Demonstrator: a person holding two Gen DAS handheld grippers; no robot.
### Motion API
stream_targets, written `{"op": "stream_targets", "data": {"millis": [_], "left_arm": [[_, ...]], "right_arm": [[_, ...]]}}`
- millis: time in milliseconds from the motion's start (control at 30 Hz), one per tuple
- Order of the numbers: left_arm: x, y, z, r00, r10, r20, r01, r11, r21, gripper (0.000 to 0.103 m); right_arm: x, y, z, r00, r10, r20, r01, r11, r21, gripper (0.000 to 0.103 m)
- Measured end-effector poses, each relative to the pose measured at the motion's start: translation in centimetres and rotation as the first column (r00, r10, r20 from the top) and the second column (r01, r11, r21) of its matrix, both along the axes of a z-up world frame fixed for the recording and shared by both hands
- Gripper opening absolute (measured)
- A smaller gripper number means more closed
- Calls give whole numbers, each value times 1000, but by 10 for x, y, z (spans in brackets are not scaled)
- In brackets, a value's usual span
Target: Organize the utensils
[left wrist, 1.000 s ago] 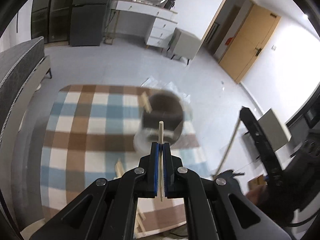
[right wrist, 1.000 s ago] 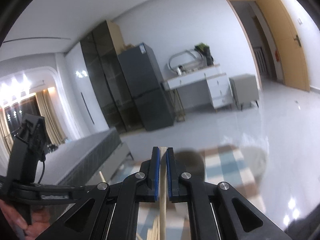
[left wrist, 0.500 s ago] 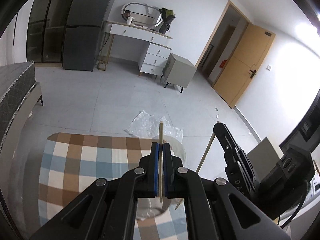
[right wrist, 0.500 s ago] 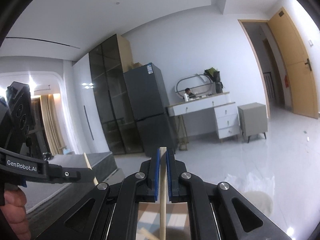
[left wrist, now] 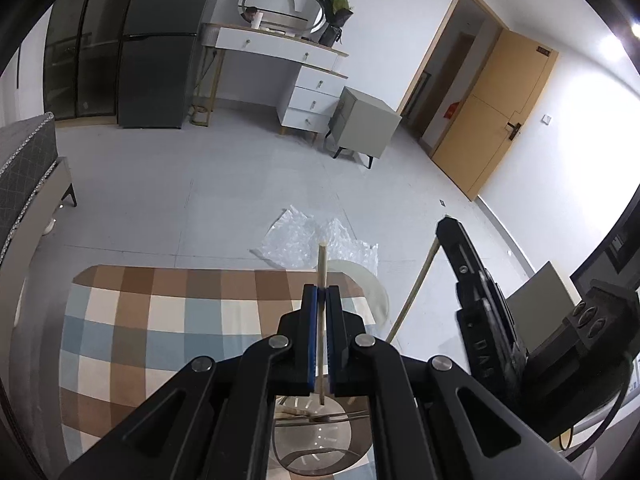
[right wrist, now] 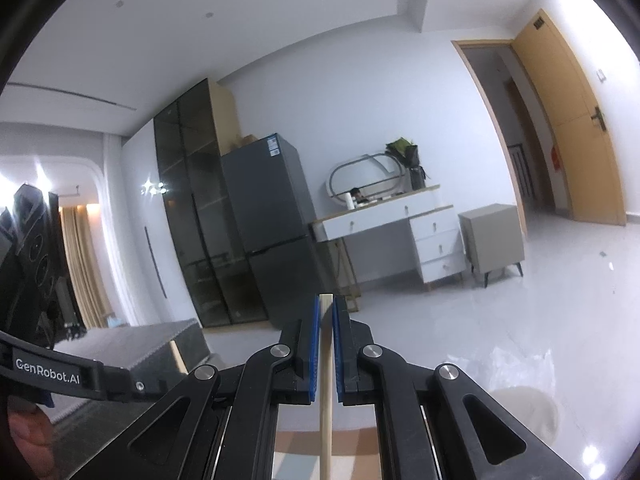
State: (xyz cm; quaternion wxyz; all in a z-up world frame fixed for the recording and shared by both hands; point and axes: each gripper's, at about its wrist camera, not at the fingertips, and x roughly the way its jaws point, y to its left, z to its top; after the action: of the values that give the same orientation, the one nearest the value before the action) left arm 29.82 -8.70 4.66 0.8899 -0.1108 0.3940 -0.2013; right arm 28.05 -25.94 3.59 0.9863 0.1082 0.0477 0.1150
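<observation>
Glass holder (left wrist: 316, 448) near the bottom has a few utensils inside; two chopsticks, left gripper (left wrist: 321, 300) pinches one chopstick (left wrist: 322, 264), right gripper (right wrist: 326, 312) clamps the other chopstick (right wrist: 325, 400).

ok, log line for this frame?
left gripper: shut on chopstick | right gripper: shut on second chopstick | glass container: below left fingers

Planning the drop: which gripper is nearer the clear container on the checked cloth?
Left. The left gripper, shut on a chopstick, hangs right over the clear container. The right gripper holds its chopstick off to the side.
</observation>
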Motion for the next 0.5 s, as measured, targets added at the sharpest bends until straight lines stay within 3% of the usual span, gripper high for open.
{"op": "stream_targets", "data": {"millis": [233,500], "left_arm": [[-3,-2,-5,1000,-7,-10,7,1000,5,0],[-11,0,-15,999,-9,-39,10,1000,15,0]], "right_arm": [[-11,13,-6,999,41,23,-38,994,-103,6],[-15,15,-4,996,94,0,-94,988,-123,6]]}}
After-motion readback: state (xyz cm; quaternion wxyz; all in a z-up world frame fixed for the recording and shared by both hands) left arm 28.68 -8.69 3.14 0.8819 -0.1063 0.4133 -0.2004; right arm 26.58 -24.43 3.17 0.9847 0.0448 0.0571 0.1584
